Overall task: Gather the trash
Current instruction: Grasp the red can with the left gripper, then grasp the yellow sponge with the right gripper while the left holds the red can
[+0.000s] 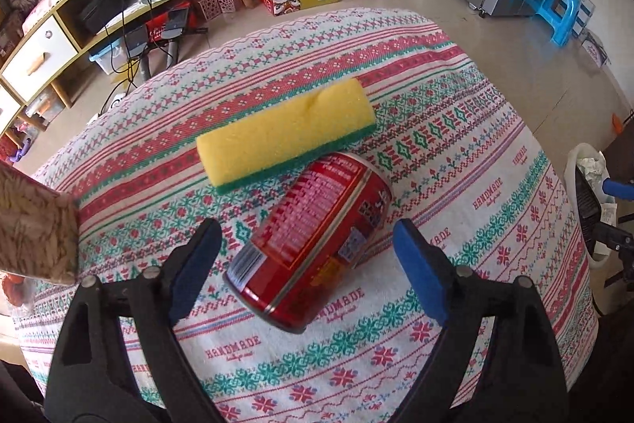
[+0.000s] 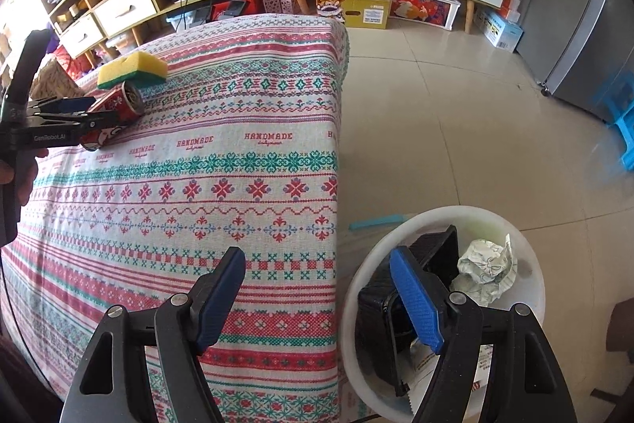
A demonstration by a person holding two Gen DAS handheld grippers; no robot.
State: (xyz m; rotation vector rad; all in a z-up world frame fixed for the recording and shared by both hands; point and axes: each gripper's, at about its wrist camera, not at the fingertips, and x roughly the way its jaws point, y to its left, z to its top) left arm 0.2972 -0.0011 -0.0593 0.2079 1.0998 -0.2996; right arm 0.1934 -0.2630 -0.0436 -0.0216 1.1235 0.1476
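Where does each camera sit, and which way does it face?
Left wrist: on the left claw, angled down at the red can lying between its open fingers beside the sponge.
Right wrist: on the right claw, looking over the table edge and white bin; the left claw and a hand show.
Shared: can, sponge, tablecloth, bin.

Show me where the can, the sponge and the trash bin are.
can (image 1: 313, 244), left wrist view, middle of its red side
sponge (image 1: 285, 129), left wrist view, yellow top face
trash bin (image 2: 527, 248), right wrist view, white rim
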